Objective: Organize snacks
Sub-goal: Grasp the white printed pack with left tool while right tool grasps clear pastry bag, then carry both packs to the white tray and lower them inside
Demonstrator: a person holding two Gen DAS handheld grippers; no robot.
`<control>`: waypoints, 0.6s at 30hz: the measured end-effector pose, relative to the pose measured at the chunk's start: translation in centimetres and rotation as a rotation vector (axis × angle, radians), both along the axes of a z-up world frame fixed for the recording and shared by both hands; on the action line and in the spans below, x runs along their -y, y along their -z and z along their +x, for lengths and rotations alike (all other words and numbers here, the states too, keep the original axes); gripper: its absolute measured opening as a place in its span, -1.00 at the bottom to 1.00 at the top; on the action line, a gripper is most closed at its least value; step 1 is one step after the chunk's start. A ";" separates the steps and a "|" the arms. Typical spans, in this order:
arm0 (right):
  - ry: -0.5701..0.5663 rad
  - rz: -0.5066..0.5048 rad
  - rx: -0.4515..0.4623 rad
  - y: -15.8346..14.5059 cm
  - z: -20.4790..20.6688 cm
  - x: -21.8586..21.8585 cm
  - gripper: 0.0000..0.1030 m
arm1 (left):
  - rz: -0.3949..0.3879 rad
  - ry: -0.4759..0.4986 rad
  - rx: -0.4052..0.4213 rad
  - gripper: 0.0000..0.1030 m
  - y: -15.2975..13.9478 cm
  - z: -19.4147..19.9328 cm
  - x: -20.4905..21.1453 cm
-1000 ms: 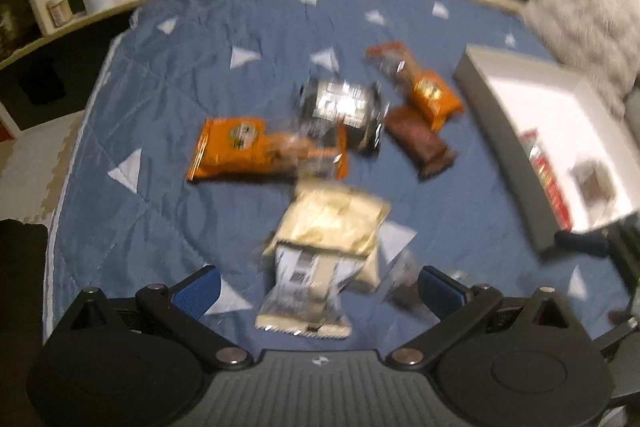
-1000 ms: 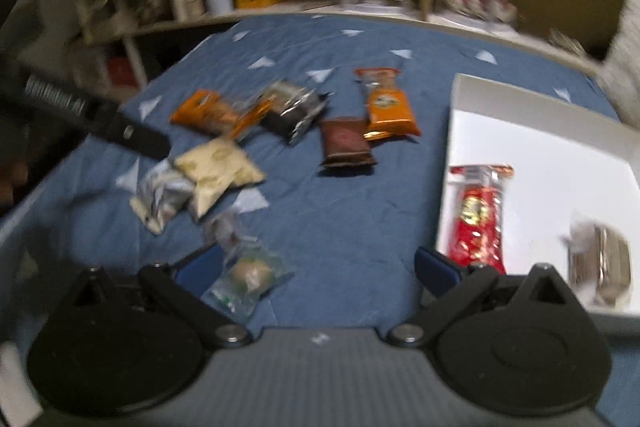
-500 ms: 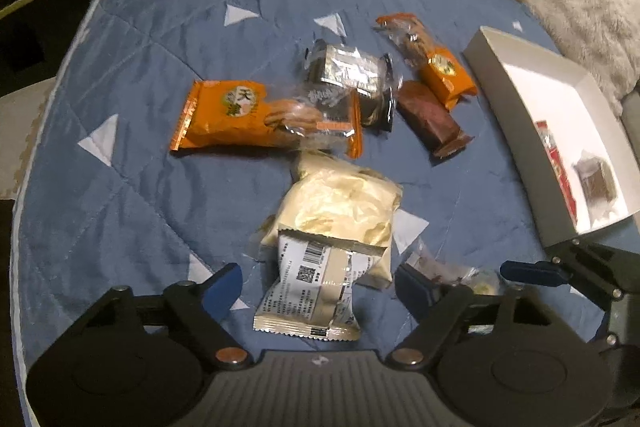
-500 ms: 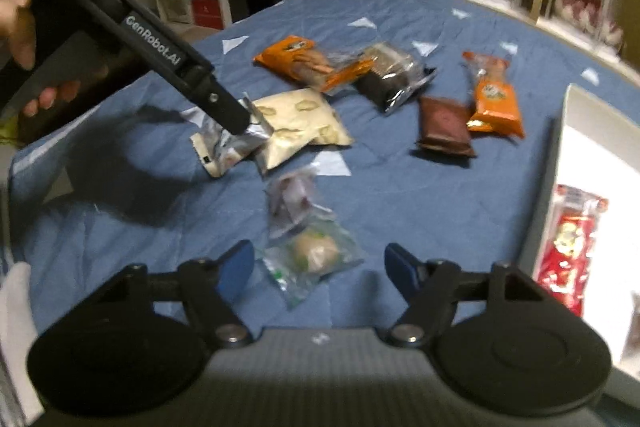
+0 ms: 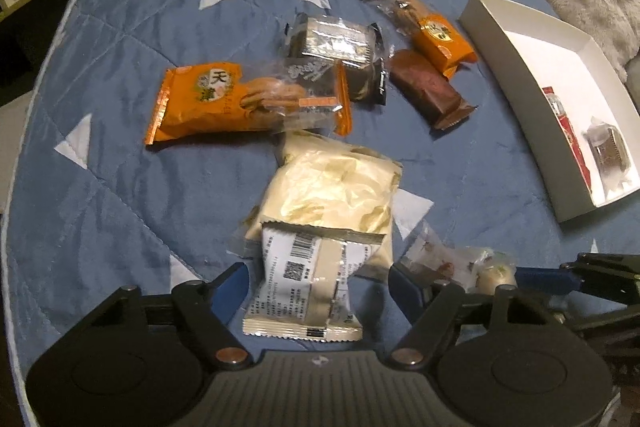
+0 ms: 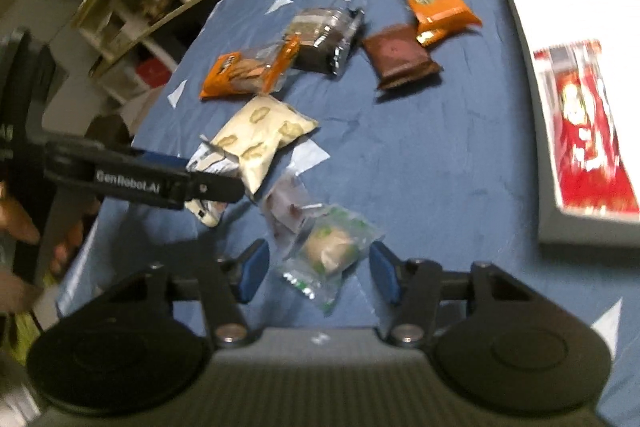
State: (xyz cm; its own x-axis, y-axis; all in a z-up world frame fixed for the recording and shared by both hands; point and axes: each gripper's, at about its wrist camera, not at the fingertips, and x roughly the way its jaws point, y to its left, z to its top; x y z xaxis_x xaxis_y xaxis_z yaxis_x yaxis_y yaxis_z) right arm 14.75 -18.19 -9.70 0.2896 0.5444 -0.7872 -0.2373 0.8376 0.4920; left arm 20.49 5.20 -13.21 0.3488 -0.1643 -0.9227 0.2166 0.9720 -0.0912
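Two grippers, both jaws wide open. Left gripper straddles a barcode pack lying on the cream bag; right gripper brackets a clear bun pack. Further right, white tray holds a red pack.

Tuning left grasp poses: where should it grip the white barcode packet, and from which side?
Grip the white barcode packet across its flat middle, coming straight down from the near side, where the open left hand-held gripper already straddles it. Its far end lies on the cream packet, so avoid pinching there.
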 end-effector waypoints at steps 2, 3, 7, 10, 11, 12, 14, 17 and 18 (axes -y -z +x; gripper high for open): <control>0.026 0.002 -0.013 0.1 -0.1 0.1 0.08 | -0.021 0.015 -0.019 0.50 0.2 -0.2 0.2; 0.034 -0.008 -0.013 0.2 0.0 0.1 -0.06 | -0.029 0.024 -0.025 0.50 0.2 -0.4 0.4; 0.010 -0.051 -0.012 0.2 -0.1 0.1 -0.27 | -0.043 0.029 -0.029 0.49 -0.1 -1.0 0.7; -0.028 -0.089 0.003 -0.3 -0.6 0.1 -0.27 | -0.038 0.015 -0.013 0.35 -0.4 -1.3 0.6; -0.039 -0.103 0.009 -0.5 -0.8 0.2 -0.27 | -0.028 0.010 -0.013 0.34 -0.4 -1.4 0.5; -0.054 -0.118 0.013 -0.6 -1.1 0.3 -0.28 | -0.013 0.008 -0.012 0.34 -0.5 -1.5 0.4; -0.086 -0.148 0.014 -0.8 -1.6 0.4 -0.28 | 0.015 0.016 -0.009 0.33 -0.5 -1.6 0.5; -0.142 -0.187 0.023 -1.2 -2.5 0.7 -0.28 | 0.039 0.042 -0.012 0.33 -0.3 -1.7 0.8; -0.151 -0.196 0.024 -1.3 -2.7 0.9 -0.28 | 0.042 0.048 -0.013 0.33 -0.3 -1.7 0.8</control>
